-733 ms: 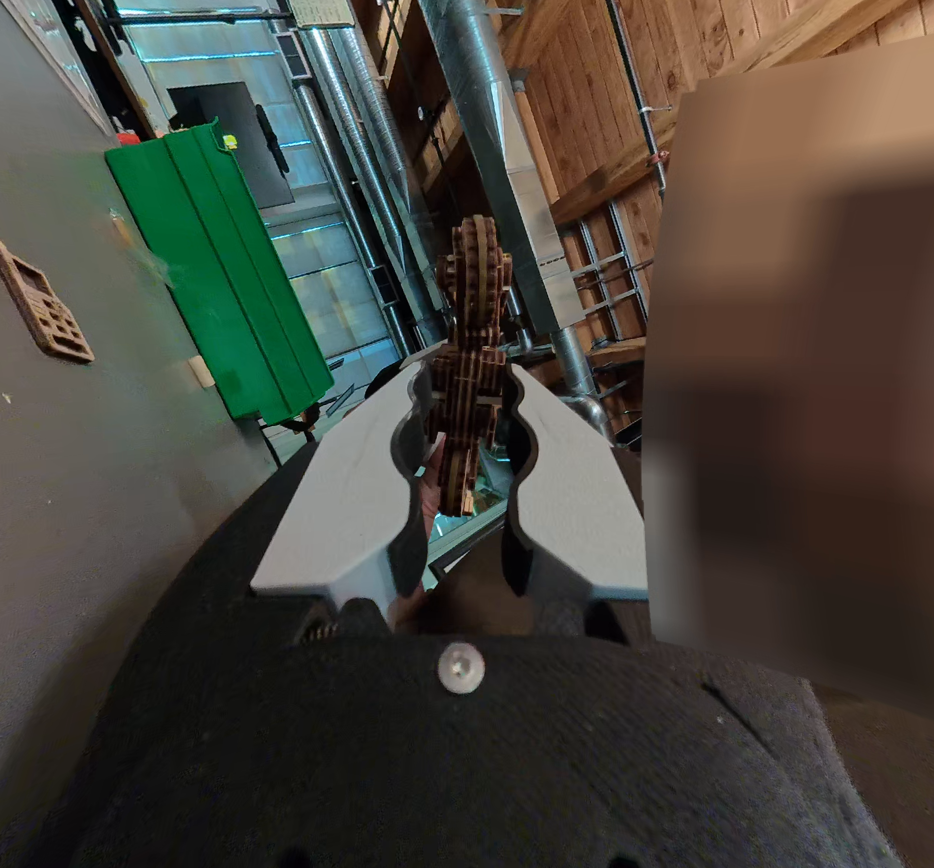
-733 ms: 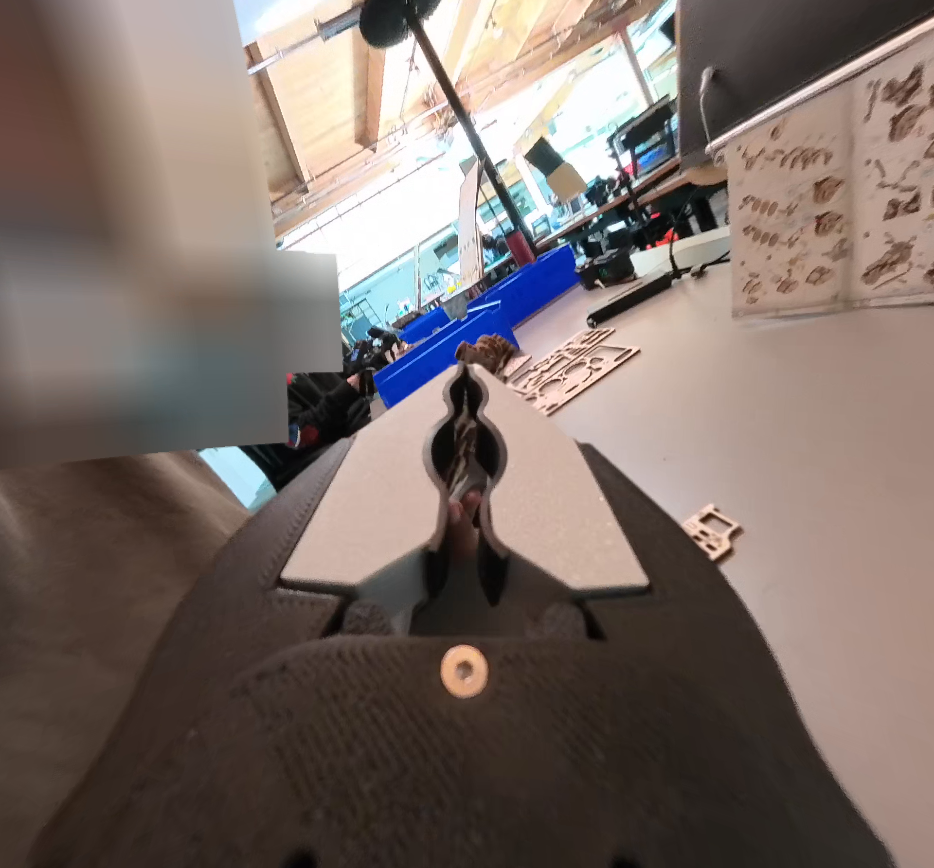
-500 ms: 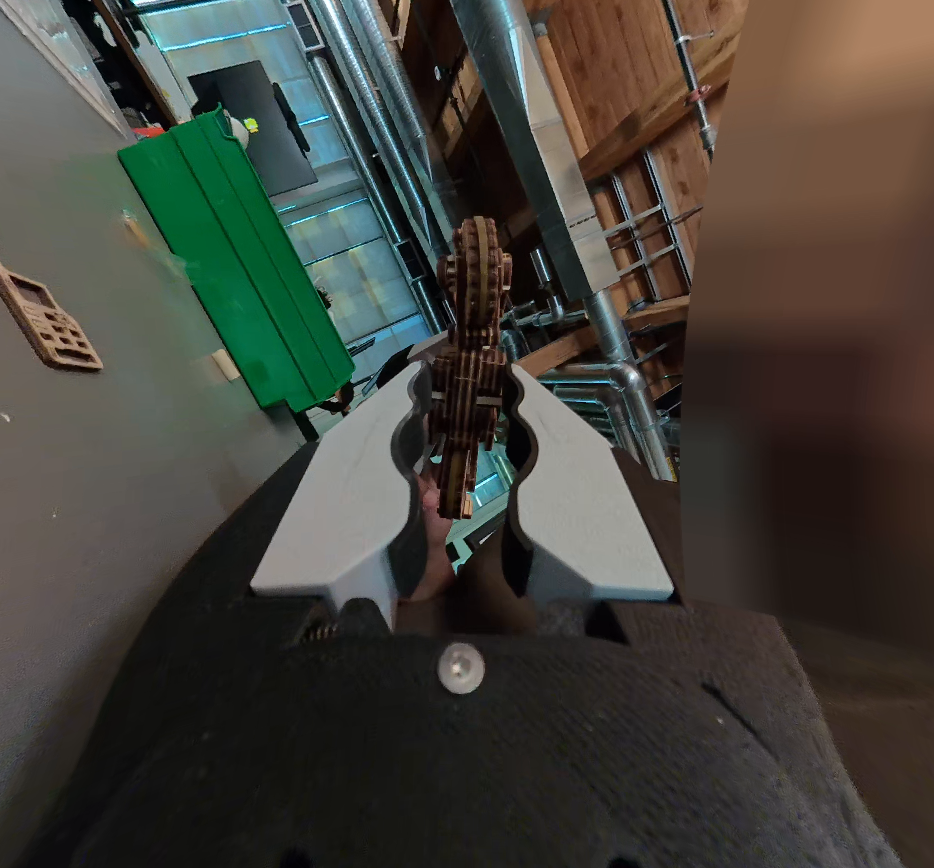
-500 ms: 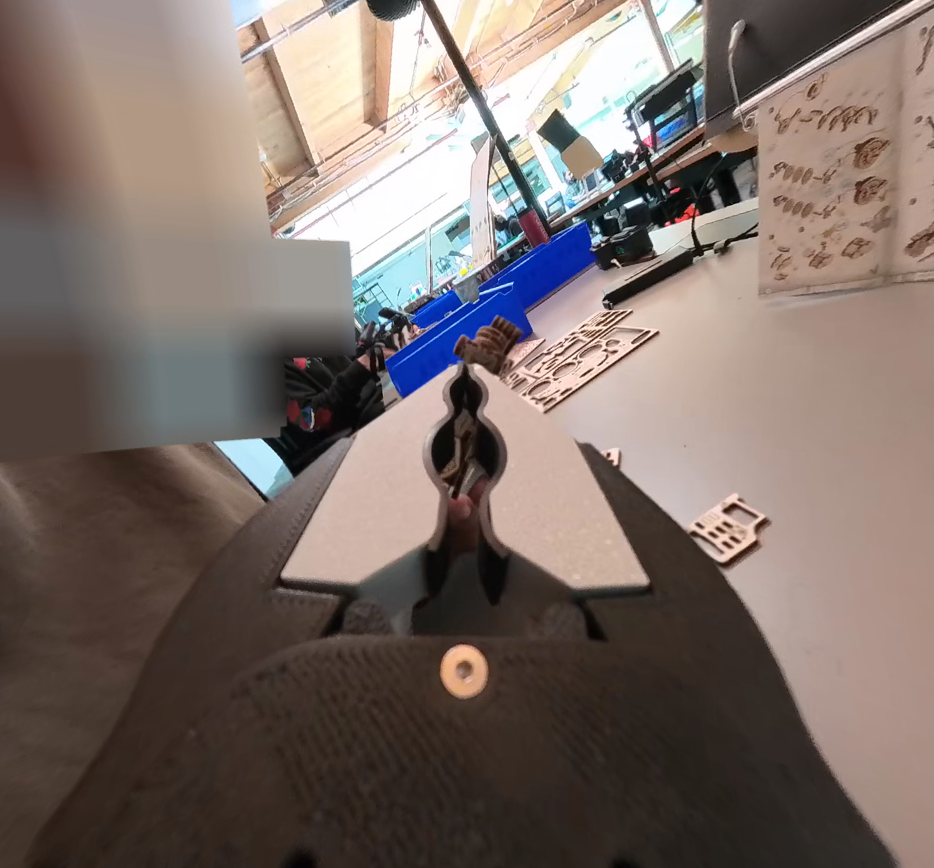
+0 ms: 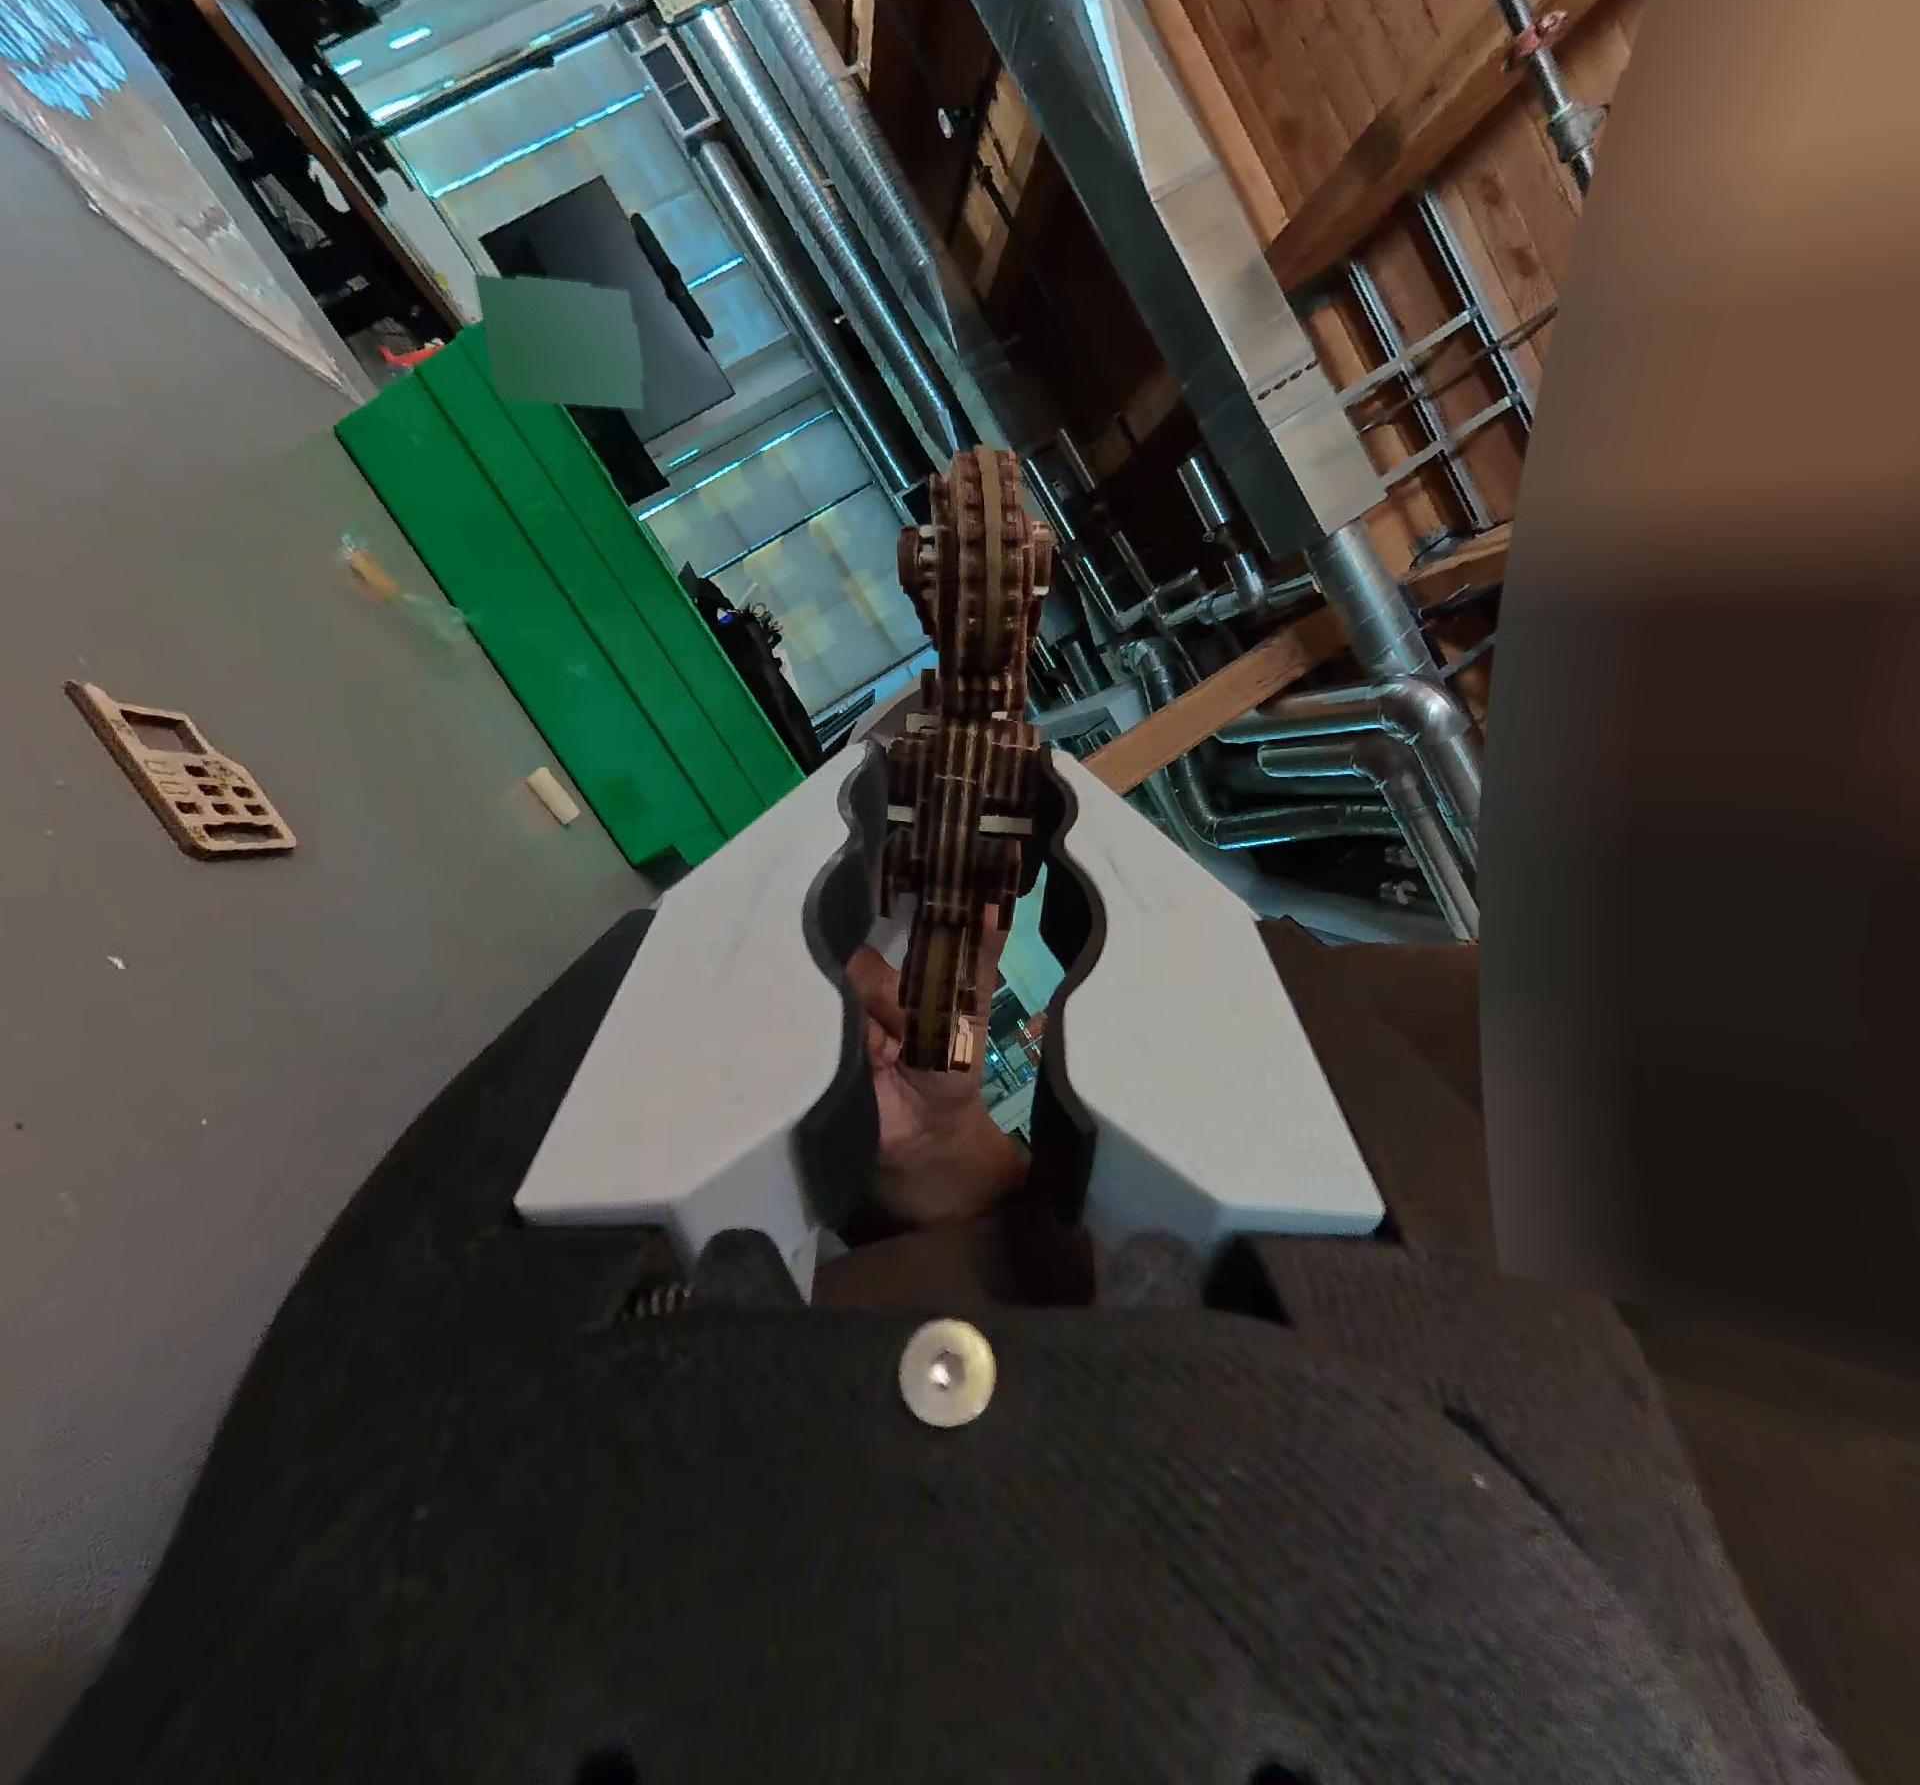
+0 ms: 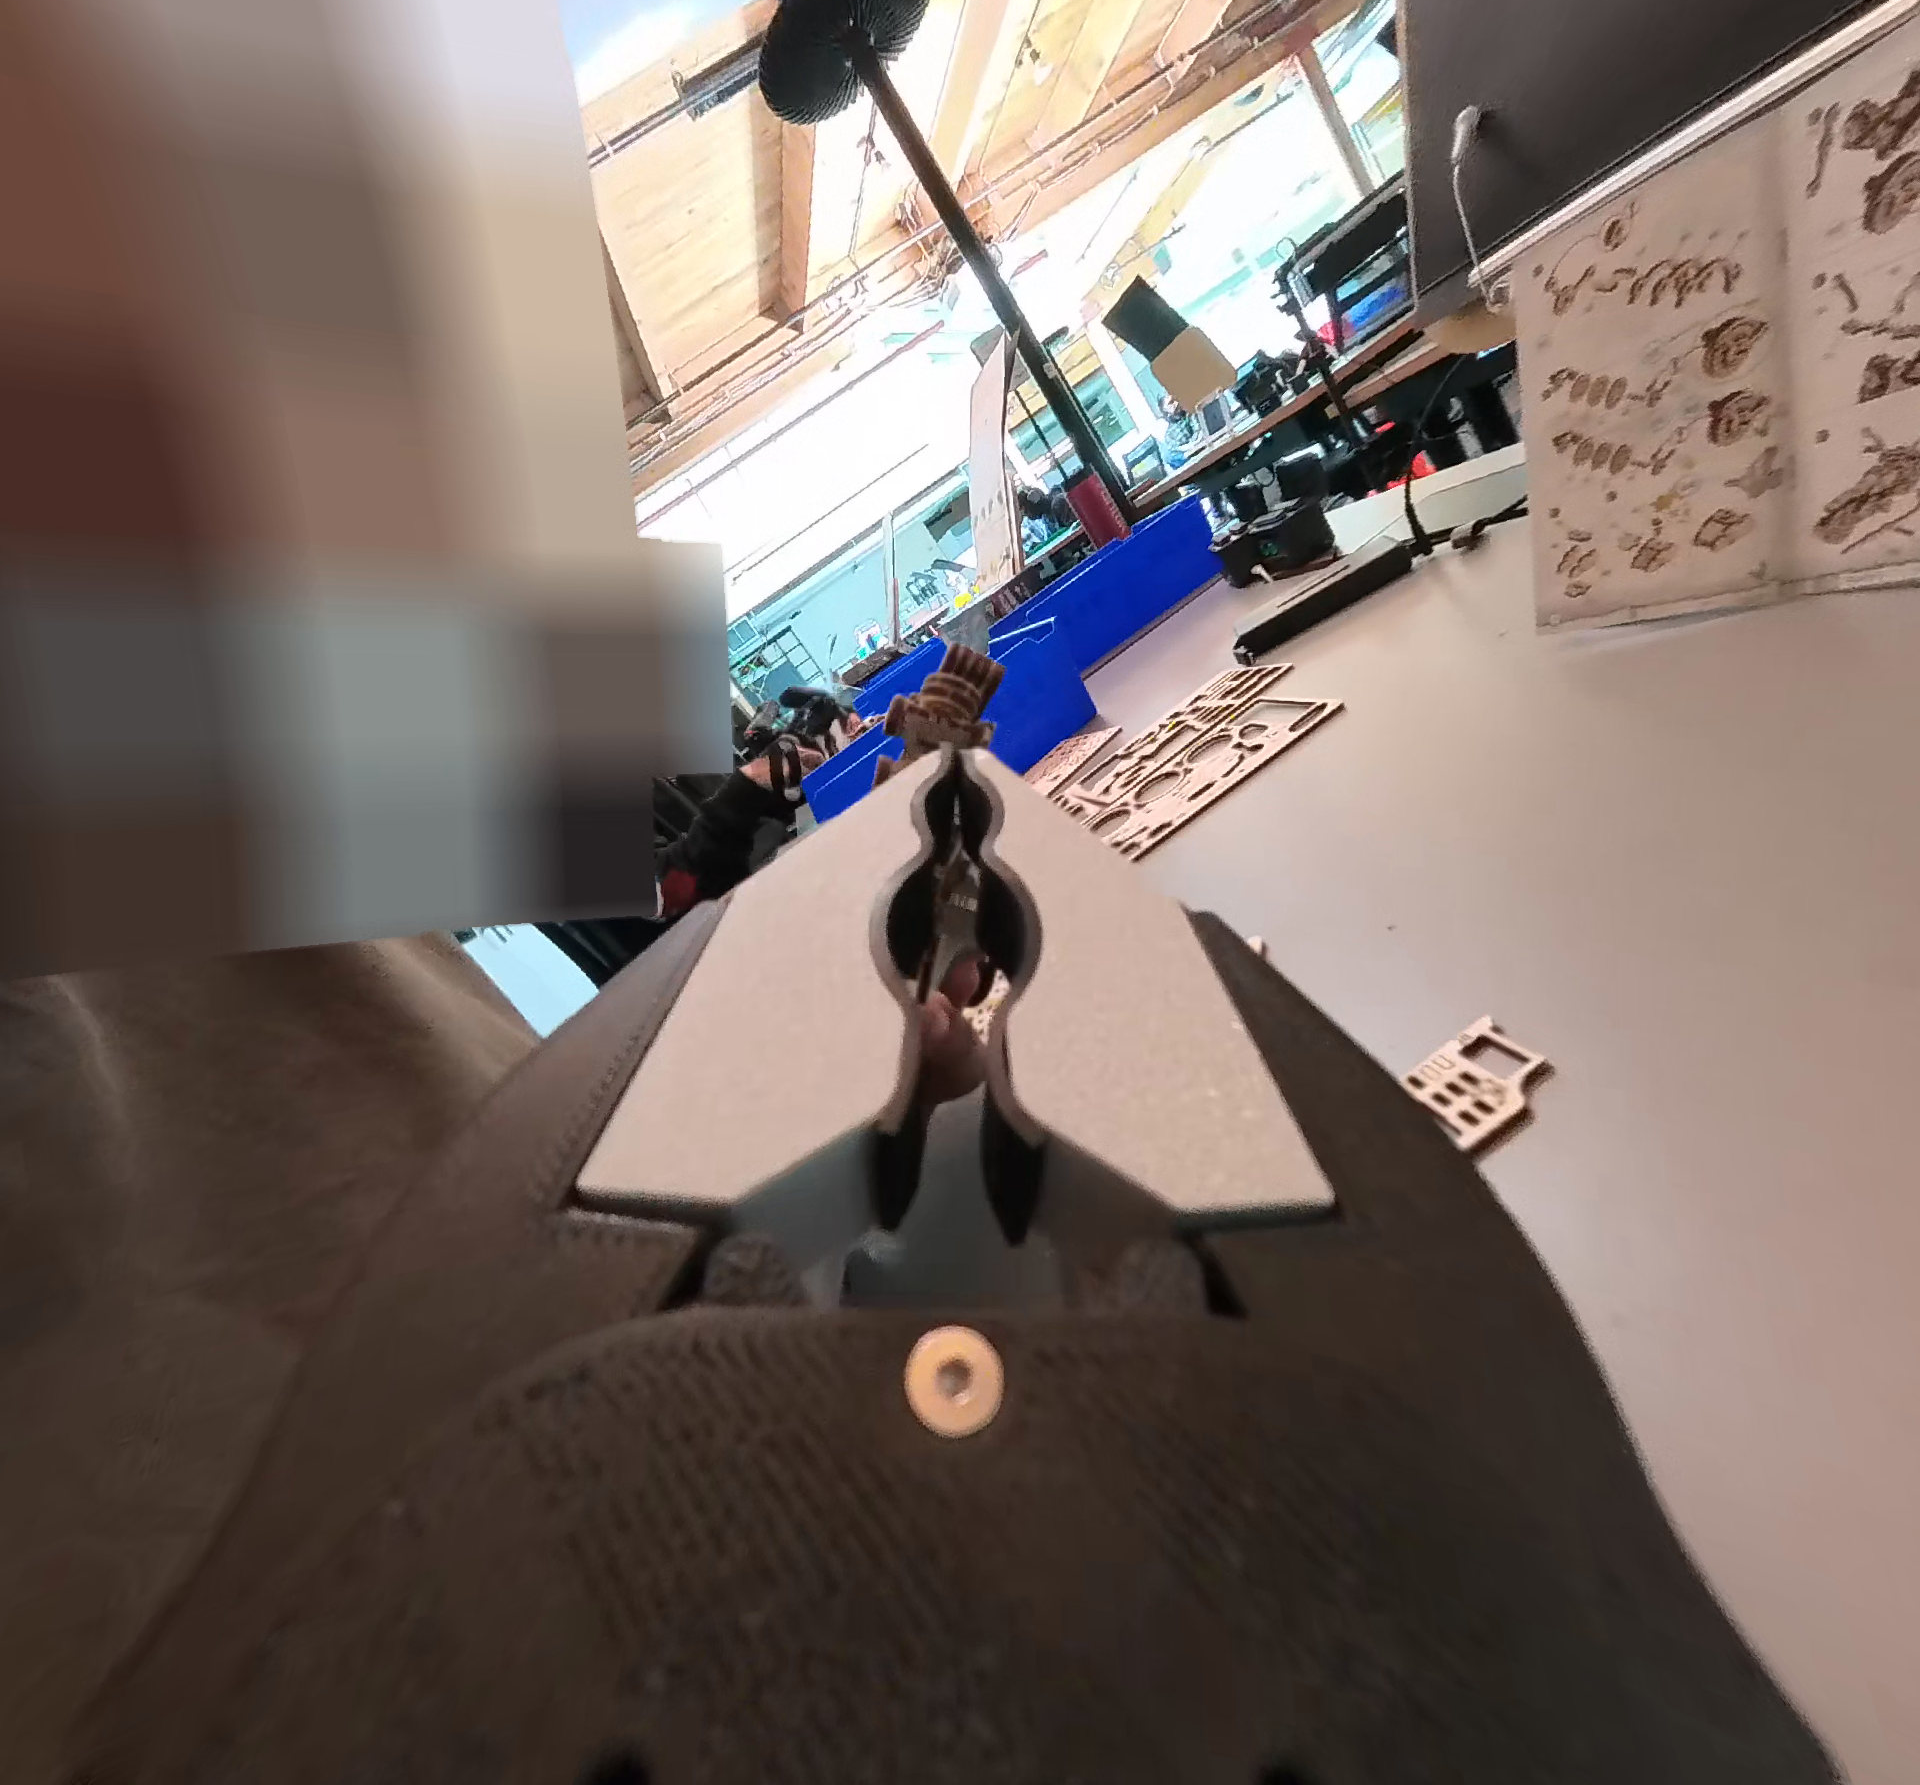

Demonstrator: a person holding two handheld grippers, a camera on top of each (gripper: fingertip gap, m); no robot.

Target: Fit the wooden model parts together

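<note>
My left gripper point(image 5: 961, 769) is shut on a layered brown wooden model point(image 5: 971, 655) that stands up past the fingertips, held in the air beside the grey table point(image 5: 208, 956). My right gripper point(image 6: 954, 759) is shut on a thin wooden part point(image 6: 951, 878) seen between the jaws. Just beyond its tips a small brown wooden assembly point(image 6: 940, 696) shows; whether it is one with the held part I cannot tell. Both grippers are lifted off the table.
A small punched-out wooden frame point(image 5: 182, 771) lies on the table; it also shows in the right wrist view point(image 6: 1475, 1081). Larger empty part sheets point(image 6: 1184, 759) lie farther back near blue bins point(image 6: 1049, 634). An instruction sheet point(image 6: 1704, 426) stands at right. A green bin point(image 5: 561, 613) sits at the table's far edge. About 6 cm separates my left fingertips from my right.
Both views have swung a little as the grippers turn in the air. The green bin and the small frame have shifted in view. Both grips are unchanged.
</note>
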